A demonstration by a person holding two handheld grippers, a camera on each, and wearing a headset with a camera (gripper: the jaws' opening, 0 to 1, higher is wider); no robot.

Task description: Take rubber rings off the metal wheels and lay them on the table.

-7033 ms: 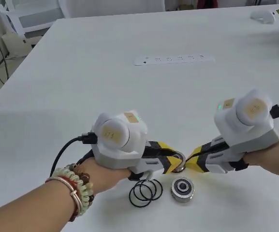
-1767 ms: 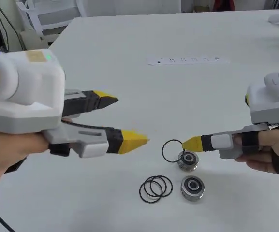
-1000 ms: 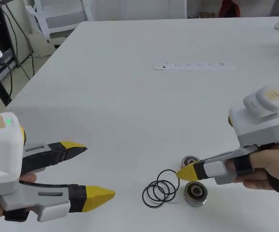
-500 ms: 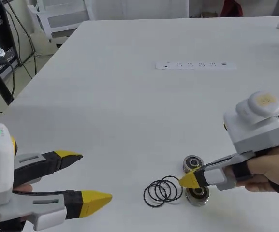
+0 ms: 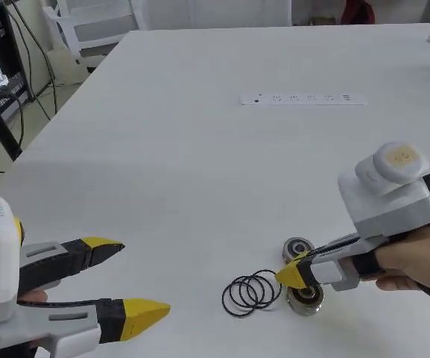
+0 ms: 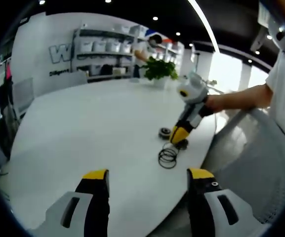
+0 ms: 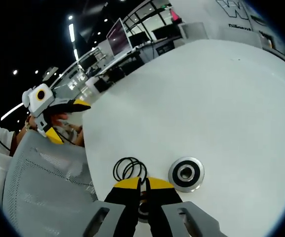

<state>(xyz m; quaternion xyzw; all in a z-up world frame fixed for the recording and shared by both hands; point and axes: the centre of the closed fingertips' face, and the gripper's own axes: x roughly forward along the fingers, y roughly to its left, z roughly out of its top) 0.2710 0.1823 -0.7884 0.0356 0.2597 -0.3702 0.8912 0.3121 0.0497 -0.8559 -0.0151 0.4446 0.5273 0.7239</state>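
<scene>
Head view: the ring pile [image 5: 250, 292], a few black rubber rings overlapping, lies flat on the white table [image 5: 185, 149].
Wheels: the near wheel [image 5: 308, 300] sits just right of the ring pile, partly under the tongs' tips. The far wheel [image 5: 297, 248] lies beyond it, apart from the pile.
Right tongs [image 5: 293, 274]: narrow, only a slit between the tips, with nothing seen in them. They are low over the near wheel, at the pile's right edge.
Left tongs [image 5: 129, 277]: wide, holding nothing, well left of the ring pile.
Rings on the wheels: too small to tell.
Step in hand: probably going to a wheel for another ring.
Doing it well: bring the left tongs across to pin the wheel, since a loose one would likely skid. Catch the ring's edge with the narrow tips and roll it out of its groove rather than tugging. Then lay it by the pile.
Risk: the tips could snag rings already in the pile.
Surface: smooth, bare and white, with a power strip [image 5: 302, 98] far beyond the pile.
Room: an office, with chairs and a desk far left of the pile. The left gripper view shows shelves and a plant [image 6: 158, 69].
</scene>
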